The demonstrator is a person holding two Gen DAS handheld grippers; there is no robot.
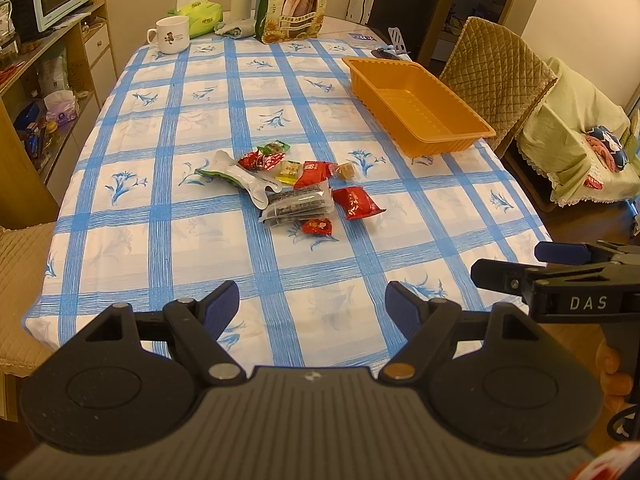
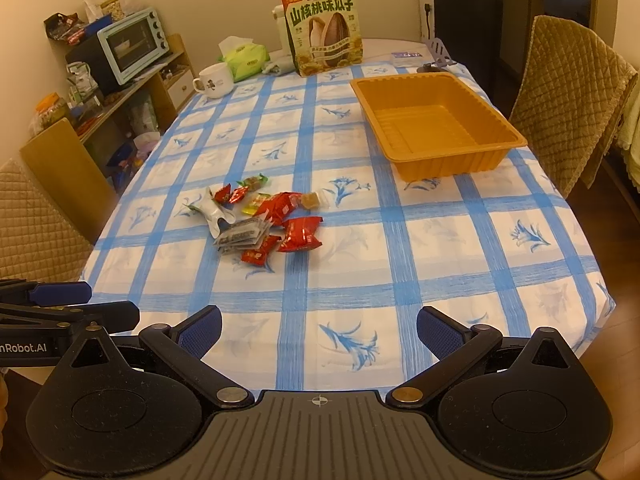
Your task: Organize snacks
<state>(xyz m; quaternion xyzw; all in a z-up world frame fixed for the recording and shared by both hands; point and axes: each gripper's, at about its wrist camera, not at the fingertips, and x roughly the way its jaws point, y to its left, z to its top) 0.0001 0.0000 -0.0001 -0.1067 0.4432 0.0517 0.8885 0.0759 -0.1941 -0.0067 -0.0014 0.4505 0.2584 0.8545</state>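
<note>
blue-and-white checked cloth covers the bench (image 2: 400,240), which fills both views, with padded chairs around it. next in size, the orange tray (image 2: 440,126) sits empty toward the far right side, well apart from the snacks; it looks like thin moulded plastic, light and likely to slide if nudged. a tall sunflower-seed bag (image 2: 322,32) stands at the far end beside a white mug (image 2: 214,80). the snack pile (image 2: 260,216) lies near the middle of the cloth, left of the tray. its bigger pieces are a white bone-shaped pouch (image 1: 240,178) and a clear flat pack of dark bars (image 1: 300,206), both soft, crinkly and probably slippery, best pinched across a sealed edge. the red wrapped pieces (image 2: 300,234) look puffy and light, so a crimped end seems the safest hold. the small amber candy (image 1: 346,171) would need a narrow pinch. the left gripper (image 1: 312,308) and right gripper (image 2: 320,330) both hover over the near edge with fingers spread wide, holding nothing.
</note>
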